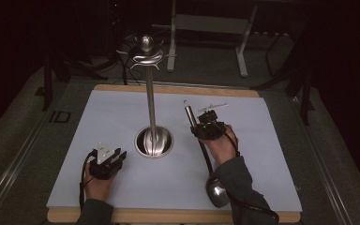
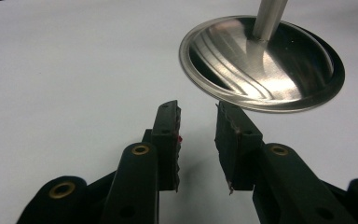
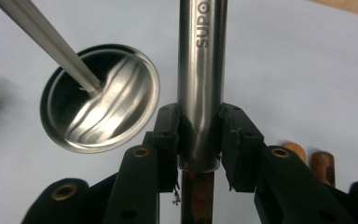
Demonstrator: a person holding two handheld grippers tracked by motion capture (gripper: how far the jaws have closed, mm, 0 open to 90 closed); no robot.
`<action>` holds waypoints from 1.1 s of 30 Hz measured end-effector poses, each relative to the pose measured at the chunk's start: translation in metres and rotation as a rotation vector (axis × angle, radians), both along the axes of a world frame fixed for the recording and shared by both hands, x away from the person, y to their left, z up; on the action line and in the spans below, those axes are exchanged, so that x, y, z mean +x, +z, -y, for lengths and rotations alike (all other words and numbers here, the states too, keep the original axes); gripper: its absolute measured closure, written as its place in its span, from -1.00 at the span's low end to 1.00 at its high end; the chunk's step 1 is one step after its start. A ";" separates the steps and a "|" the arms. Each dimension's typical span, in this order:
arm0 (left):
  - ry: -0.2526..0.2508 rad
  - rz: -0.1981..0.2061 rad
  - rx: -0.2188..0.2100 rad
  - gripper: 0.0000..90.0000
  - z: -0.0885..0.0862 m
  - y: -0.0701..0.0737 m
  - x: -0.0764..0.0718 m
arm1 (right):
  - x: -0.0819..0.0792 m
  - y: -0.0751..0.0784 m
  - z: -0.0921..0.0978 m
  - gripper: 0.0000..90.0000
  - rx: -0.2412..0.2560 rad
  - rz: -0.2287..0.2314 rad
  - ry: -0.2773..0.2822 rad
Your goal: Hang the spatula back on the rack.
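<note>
Here, at a white-topped table (image 1: 122, 117), the right gripper (image 1: 209, 127) pinches a long-handled ladle (image 1: 218, 190) by the steel sleeve of its handle, jaws pressed flat against either side of the tube in the right gripper view (image 3: 200, 93). The ladle lies on a slant in the high view: its bowl sits low near the table's front edge, under the person's right forearm, while the handle tip (image 1: 188, 110) points away and slightly left, toward the hooked stand (image 1: 151, 93). The long axis thus runs from near edge to far, roughly alongside the stand's pole. Whether the bowl rests on the table or hangs just above it is hard to tell in the dim light.

The left gripper (image 1: 108, 159) waits left of the stand's dished base (image 2: 261, 65), its jaws spread and holding nothing.

The likely trouble is the grip itself. Polished round steel between two flat pads may twist or slide, and the heavy bowl, far from the pinch point, would pull the ladle down and swing it. A swinging handle could strike the thin pole and tip the stand, or miss the hooks (image 1: 145, 58) at the top.
</note>
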State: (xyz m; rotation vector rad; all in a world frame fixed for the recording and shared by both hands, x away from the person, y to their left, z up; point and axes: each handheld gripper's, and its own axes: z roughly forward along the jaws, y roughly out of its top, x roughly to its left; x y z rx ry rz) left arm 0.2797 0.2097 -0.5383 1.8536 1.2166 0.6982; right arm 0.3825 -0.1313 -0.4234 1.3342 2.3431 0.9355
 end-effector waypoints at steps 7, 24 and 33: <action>-0.001 0.000 0.002 0.55 0.000 0.000 0.000 | -0.006 0.012 -0.002 0.55 0.028 0.040 0.033; 0.001 -0.001 0.002 0.55 0.000 0.000 0.000 | -0.026 0.045 -0.004 0.54 0.159 0.194 0.149; 0.002 -0.002 0.002 0.55 0.000 0.000 0.000 | -0.035 0.055 -0.002 0.54 0.229 0.279 0.231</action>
